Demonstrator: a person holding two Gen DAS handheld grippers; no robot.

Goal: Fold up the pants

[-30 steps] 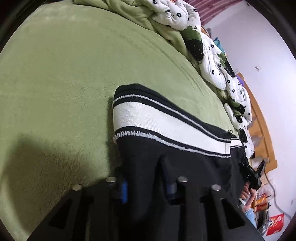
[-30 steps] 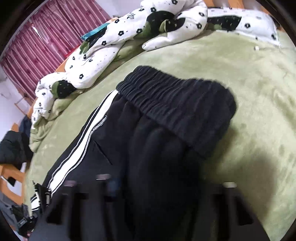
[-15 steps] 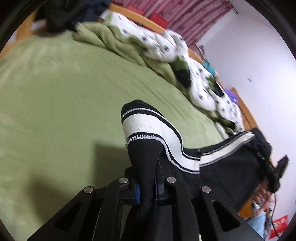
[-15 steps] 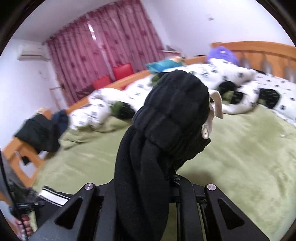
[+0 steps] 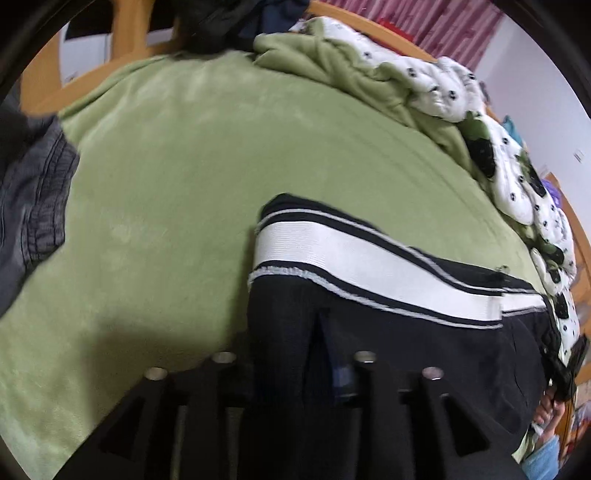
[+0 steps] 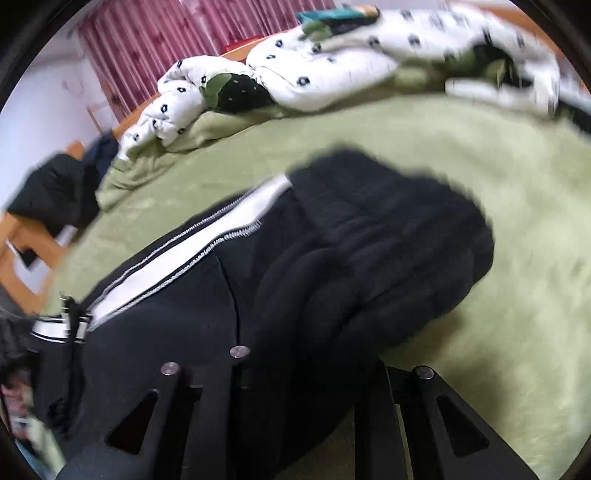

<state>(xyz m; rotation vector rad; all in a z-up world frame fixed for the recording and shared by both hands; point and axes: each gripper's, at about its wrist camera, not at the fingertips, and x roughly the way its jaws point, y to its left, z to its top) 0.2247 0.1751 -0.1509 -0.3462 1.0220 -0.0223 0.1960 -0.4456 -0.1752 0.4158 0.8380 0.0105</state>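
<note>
The black track pants [image 5: 369, 317] lie on the green bed cover [image 5: 177, 177], spread across its near portion. A broad white side stripe [image 5: 369, 269], edged with thin white lines, runs along the uppermost fold of the garment.

Left gripper [image 5: 291, 373]: the jaws stand apart, with the hem end of the pants between them. Black fabric fills the gap between the two inner fingers; contact with the pads cannot be confirmed, and the jaws do not appear pressed together.

Right gripper [image 6: 310, 369]: positioned at the waistband end [image 6: 399, 236]. The gathered elastic waistband is bunched into a thick roll resting on the bed cover just ahead of the fingers. The jaws stand wide, with dark cloth lying between them; whether the pads grip the cloth cannot be determined, as the view is motion-blurred.

Surroundings: a crumpled white quilt with black floral print [image 6: 295, 77] lies along the far edge of the bed. A grey garment [image 5: 29, 206] rests at the left edge of the bed cover. A wooden bed frame [image 5: 125, 29] borders the mattress. Red curtains [image 6: 177, 48] hang behind the bed.
</note>
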